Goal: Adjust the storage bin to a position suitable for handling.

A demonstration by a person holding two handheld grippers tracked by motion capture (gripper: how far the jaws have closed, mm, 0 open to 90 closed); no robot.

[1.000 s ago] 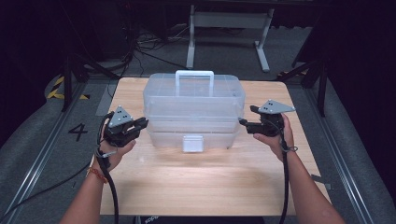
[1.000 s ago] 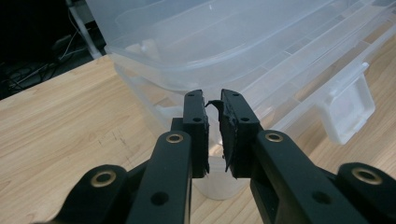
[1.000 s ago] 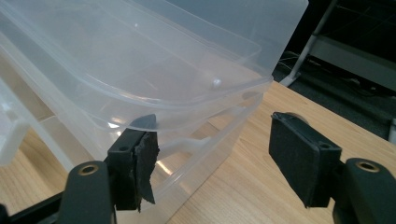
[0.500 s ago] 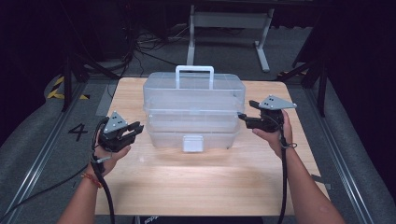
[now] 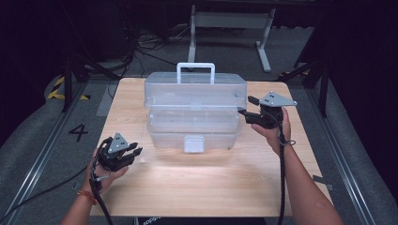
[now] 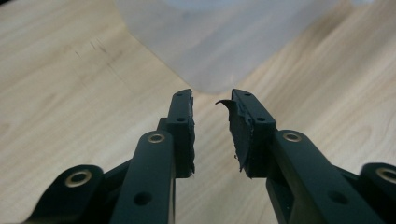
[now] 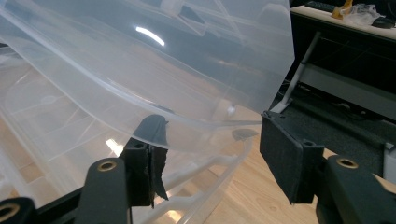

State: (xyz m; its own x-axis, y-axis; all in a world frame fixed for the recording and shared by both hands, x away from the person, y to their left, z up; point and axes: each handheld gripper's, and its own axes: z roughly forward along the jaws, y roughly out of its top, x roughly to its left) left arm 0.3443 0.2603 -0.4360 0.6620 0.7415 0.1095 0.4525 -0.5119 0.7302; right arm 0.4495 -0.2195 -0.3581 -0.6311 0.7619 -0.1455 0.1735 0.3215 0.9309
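A clear plastic storage box with a white handle and a white front latch stands in the middle of the wooden table. Its lid sits lifted off the tiers below. My left gripper lies low over the table, left of the box's front corner. Its jaws have just been opening and stand a little apart with nothing between them. My right gripper is at the lid's right end. Its jaws have just been closing and straddle the lid's edge, the right pad still off it.
Behind the table stands a grey metal frame, with cables on the dark floor. A floor mark "4" and a rail lie to the left. Bare wood stretches in front of the box.
My left gripper has dropped away from the box's left side, towards the near edge of the table, and its jaws have parted. The right gripper has stayed at the lid's end.
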